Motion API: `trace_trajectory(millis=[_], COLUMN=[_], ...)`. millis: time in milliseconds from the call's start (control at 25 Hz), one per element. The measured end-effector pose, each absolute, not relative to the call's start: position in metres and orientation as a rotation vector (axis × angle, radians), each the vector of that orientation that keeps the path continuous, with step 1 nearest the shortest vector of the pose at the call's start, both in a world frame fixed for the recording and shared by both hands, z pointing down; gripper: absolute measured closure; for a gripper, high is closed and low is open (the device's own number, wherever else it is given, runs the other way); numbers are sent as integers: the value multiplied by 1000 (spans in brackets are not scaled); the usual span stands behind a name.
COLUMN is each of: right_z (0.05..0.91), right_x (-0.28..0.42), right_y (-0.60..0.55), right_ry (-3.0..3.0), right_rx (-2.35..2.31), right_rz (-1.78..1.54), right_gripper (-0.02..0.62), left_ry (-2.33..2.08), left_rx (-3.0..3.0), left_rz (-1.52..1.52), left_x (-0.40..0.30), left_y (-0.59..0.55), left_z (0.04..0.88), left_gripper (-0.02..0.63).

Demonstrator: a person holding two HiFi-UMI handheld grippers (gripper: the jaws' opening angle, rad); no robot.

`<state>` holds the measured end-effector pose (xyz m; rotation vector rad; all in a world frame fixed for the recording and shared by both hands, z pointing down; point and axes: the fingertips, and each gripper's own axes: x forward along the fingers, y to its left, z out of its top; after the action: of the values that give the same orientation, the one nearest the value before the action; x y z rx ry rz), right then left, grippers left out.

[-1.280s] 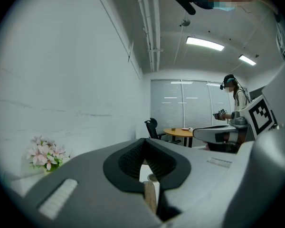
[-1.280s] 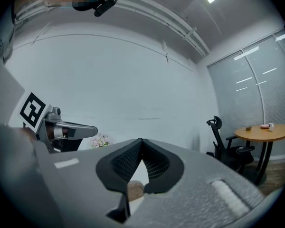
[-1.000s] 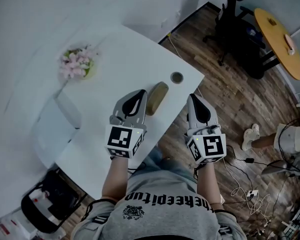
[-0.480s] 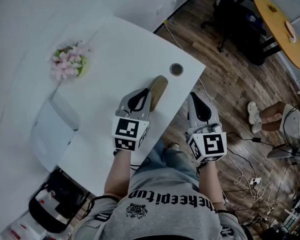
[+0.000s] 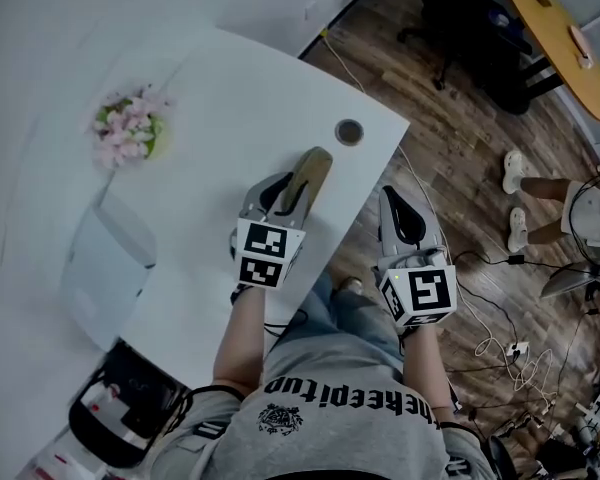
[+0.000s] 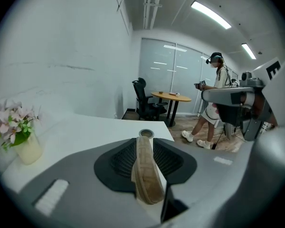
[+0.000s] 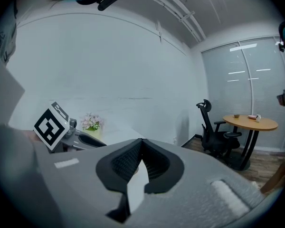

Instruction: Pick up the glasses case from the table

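Both jaws of your left gripper [image 5: 280, 190] have just been opening astride the glasses case [image 5: 315, 168], not yet clamping; your right gripper [image 5: 395, 200] is clenched, empty.

A small vase of pink flowers [image 5: 127, 128] stood by the white wall. Across the wood floor [image 5: 450, 168], a black office chair [image 5: 470, 18] sat just beside a round wooden table [image 5: 555, 38]. Loose cables [image 5: 483, 345] trailed over the floor.

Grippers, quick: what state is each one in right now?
Left gripper: open; its jaws have just been opening, with the glasses case between them.
Right gripper: closed, holding nothing.
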<state>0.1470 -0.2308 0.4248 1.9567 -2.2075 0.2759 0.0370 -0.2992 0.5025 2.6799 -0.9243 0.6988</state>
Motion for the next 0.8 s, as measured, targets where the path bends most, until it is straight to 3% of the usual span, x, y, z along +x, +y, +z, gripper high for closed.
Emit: trace_trajectory(millis=[440, 800], right_z=[432, 442], right_x=[151, 158], right_y=[-235, -241], right_ry=[-2175, -2146], right_rx=[1937, 1940], right_rz=[292, 324], right_gripper=[591, 591], left_ry=[-825, -778], left_rx=[2632, 2588], left_rz=[805, 872], left_x=[53, 61], left_y=[-307, -314], left_z=[534, 559], left_gripper=[353, 313])
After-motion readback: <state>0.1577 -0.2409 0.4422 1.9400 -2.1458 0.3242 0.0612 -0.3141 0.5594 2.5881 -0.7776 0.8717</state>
